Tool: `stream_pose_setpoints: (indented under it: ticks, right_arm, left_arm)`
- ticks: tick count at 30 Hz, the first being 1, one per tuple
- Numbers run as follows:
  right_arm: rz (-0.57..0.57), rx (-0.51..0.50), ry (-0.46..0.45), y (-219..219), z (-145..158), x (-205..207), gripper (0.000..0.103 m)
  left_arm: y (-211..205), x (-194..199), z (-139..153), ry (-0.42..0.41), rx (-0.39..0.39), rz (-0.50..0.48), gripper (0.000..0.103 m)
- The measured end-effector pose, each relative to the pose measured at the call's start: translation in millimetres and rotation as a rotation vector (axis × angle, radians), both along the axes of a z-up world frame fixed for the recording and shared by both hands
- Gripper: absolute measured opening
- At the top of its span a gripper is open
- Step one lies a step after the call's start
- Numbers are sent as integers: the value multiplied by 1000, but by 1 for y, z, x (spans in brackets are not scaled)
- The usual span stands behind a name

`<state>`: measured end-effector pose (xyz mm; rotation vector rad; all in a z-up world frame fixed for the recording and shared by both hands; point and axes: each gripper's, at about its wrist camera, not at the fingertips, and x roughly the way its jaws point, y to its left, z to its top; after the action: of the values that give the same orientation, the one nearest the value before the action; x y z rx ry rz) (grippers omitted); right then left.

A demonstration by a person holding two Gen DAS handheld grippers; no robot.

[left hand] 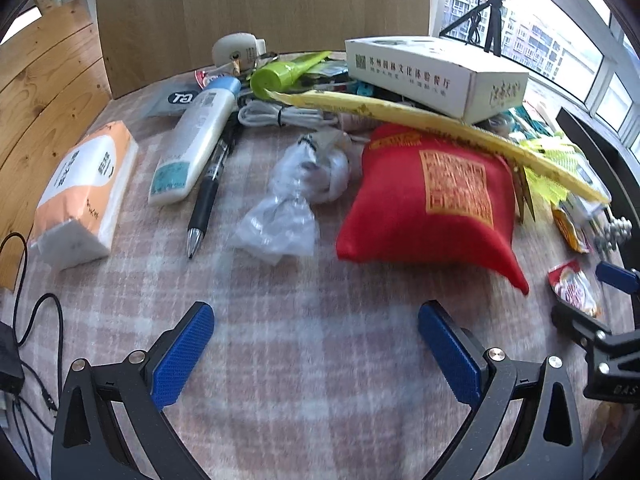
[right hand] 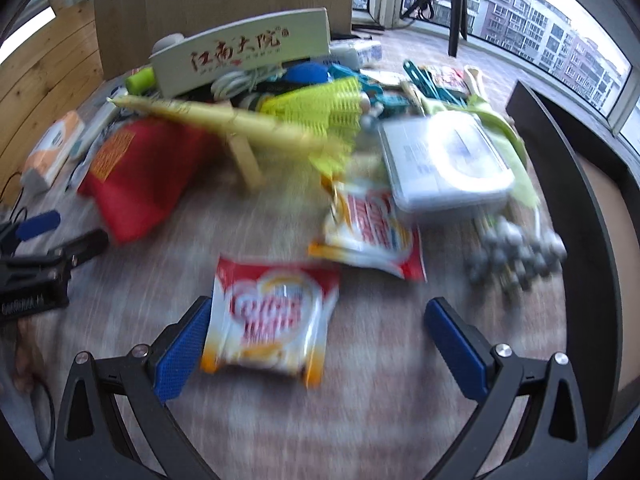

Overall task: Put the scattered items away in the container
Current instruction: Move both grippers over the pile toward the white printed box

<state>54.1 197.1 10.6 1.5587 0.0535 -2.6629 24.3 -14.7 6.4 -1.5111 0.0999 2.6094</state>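
Your left gripper (left hand: 316,354) stands wide apart with nothing between its blue pads, only bare plaid cloth (left hand: 304,360). That stretch of cloth right in front of it is your freest room. Just beyond it lie a crumpled clear bag (left hand: 280,220) in the middle and a red pouch (left hand: 432,204) to the right, its lower corner pointing toward the right pad. Left of the bag a black pen (left hand: 208,196) lies tip toward you, a white tube (left hand: 196,140) beside it, and a tissue pack (left hand: 82,196) near the table's left edge, where black cables (left hand: 24,280) trail off.

Your right gripper (right hand: 320,348) is also spread wide. A red-and-white sachet (right hand: 272,320) lies between its pads, its left edge at or just under the left pad; the blur keeps you from telling whether they touch. The right pad has open cloth around it. A second sachet (right hand: 372,232) sits just past the first, with a clear plastic case (right hand: 444,160) behind it and a bunch of grey-tipped sticks (right hand: 516,256) to the right, near a dark curved rim (right hand: 592,208) at that edge. The rim may be the container, but you cannot tell.

Farther back the heap thickens: a long yellow stick (left hand: 400,112) lies across the pouch, a white box (left hand: 436,72) rests on top, and a coiled white cable (left hand: 280,116) and green tube (left hand: 276,74) are against the wooden back panel (left hand: 260,8).
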Motion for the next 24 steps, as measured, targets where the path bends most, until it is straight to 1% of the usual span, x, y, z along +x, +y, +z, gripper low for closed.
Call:
stream_pose_setpoints:
  ticks: [2,5,8,9,12,13,14,16,18,20,22,24]
  right_arm:
    - [-1,1,-22,2,2,13,103]
    - [-37,-5,-20,9,10,30,103]
    - [-85,-31,9,16,26,44,103]
    - [-96,-49,22,16,33,48,103]
    - [-97,-82,58,11,52,55,101]
    - [-88,-83,71,8,59,57,98]
    - [-82,-80,77,8,63,52,93]
    - [-69,-79,86,5,71,45,89]
    - [-65,-91,96,3,79,35,89]
    - [-66,-113,92,0,85,25,89]
    - [-75,-140,91,5,90,15,89]
    - [-66,-152,108,6,99,5,89]
  left_arm:
    - [-3,4,0,-18,2,-3,102]
    - [-7,8,3,-37,10,-3,100]
    - [-12,13,11,-37,24,6,93]
    - [-13,14,15,-30,26,4,93]
    - [-16,18,25,-18,36,-3,89]
    - [-14,20,31,-13,43,-9,88]
    - [-15,21,36,-7,48,-14,86]
    - [-16,20,46,7,53,-24,84]
    - [-19,21,54,13,71,-30,82]
    - [-30,8,56,3,95,-28,78]
    - [-31,2,61,-2,112,-26,72]
    - [-23,-3,69,10,106,-13,70]
